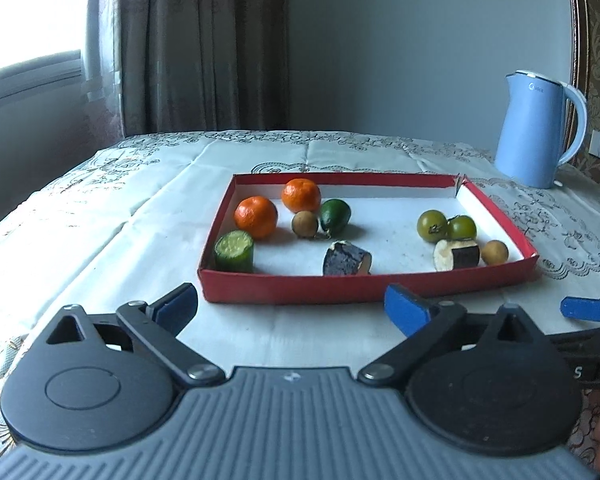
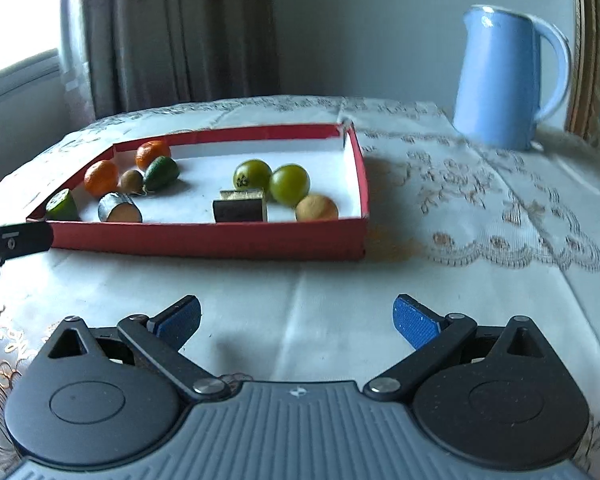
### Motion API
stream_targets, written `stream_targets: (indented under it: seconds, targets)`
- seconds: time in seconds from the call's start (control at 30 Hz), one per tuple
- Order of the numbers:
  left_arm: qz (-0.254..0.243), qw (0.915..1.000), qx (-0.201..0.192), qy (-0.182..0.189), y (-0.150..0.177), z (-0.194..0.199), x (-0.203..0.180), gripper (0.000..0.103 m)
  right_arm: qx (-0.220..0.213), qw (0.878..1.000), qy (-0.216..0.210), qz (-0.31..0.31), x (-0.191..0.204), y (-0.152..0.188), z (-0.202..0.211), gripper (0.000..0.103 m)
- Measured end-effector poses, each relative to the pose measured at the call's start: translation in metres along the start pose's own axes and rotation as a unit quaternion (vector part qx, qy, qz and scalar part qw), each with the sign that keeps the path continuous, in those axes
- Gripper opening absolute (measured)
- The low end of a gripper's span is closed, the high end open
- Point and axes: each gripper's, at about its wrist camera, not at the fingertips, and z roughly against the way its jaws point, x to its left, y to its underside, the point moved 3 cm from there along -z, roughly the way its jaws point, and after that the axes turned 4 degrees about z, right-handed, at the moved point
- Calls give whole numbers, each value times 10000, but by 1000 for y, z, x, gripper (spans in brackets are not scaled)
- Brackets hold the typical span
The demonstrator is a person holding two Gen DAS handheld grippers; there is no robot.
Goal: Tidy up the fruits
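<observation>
A shallow red box lid sits on a desk covered by an embroidered cloth, holding all the produce. Two mandarins, a green lime, a small brown fruit and a cut cucumber piece cluster at its left side. Two green tomatoes, another small brown fruit and an eggplant chunk lie at its right. A second eggplant chunk rests near the front wall. The left gripper hangs before the lid, jaws spread wide and empty. The right gripper hovers over bare cloth, likewise agape, holding nothing. A blue electric kettle stands at the desk's far right.
</observation>
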Motion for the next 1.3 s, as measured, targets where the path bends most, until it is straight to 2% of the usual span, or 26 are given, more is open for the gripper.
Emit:
stream_targets:
  seconds: [0.37, 0.57, 0.67, 1.3]
  targets:
    - [-150, 9997, -115, -145, 2, 9, -4, 103, -192, 9955, 932, -50, 19, -12, 11, 103]
    - [-149, 9998, -95, -77, 0, 13, -9, 103, -246, 9923, 1164, -335, 22, -15, 16, 103]
    - [-113, 9997, -94, -188, 0, 14, -9, 103, -276, 9906, 1295, -346, 25, -14, 17, 103]
    - [-223, 9992, 11, -318, 4, 8, -12, 103, -150, 9924, 1199, -241, 40, -11, 9, 103]
